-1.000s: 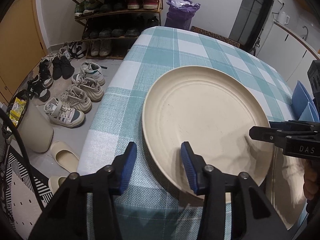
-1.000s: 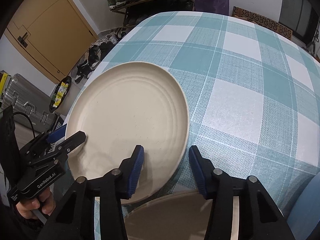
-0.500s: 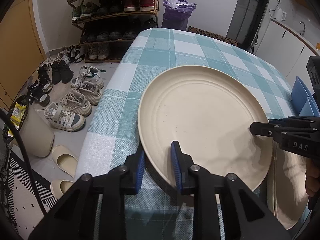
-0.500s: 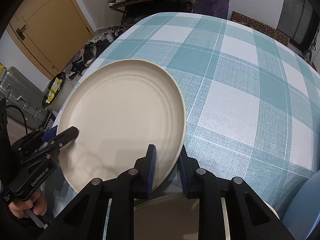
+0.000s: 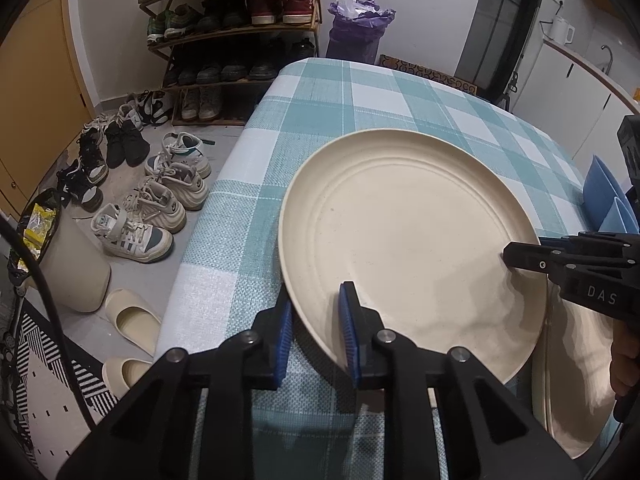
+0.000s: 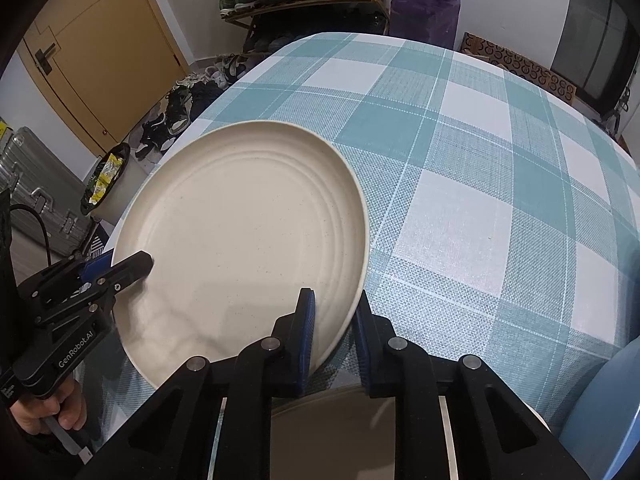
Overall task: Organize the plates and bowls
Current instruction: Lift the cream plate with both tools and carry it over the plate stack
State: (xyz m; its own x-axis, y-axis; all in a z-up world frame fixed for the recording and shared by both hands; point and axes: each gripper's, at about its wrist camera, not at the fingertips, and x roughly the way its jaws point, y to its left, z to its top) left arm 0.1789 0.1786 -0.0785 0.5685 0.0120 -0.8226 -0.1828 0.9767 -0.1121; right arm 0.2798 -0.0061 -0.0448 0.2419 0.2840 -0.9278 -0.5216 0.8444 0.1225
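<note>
A large cream plate (image 5: 408, 240) is held above the teal checked tablecloth (image 5: 320, 112); it also shows in the right wrist view (image 6: 248, 224). My left gripper (image 5: 316, 324) is shut on its near left rim. My right gripper (image 6: 334, 320) is shut on the opposite rim, and shows at the right of the left wrist view (image 5: 520, 256). A second cream plate (image 5: 576, 380) lies underneath at the right; it also shows in the right wrist view (image 6: 332, 432), partly hidden by the gripper.
Blue dishes (image 5: 604, 196) sit at the table's right edge, and one shows in the right wrist view (image 6: 604, 412). Shoes (image 5: 152, 208), slippers and a shoe rack (image 5: 232, 28) are on the floor to the left. The table (image 6: 480, 152) stretches ahead.
Both grippers have closed from open onto the plate's rim. The plate has risen off the tablecloth, clear of the lower plate.
</note>
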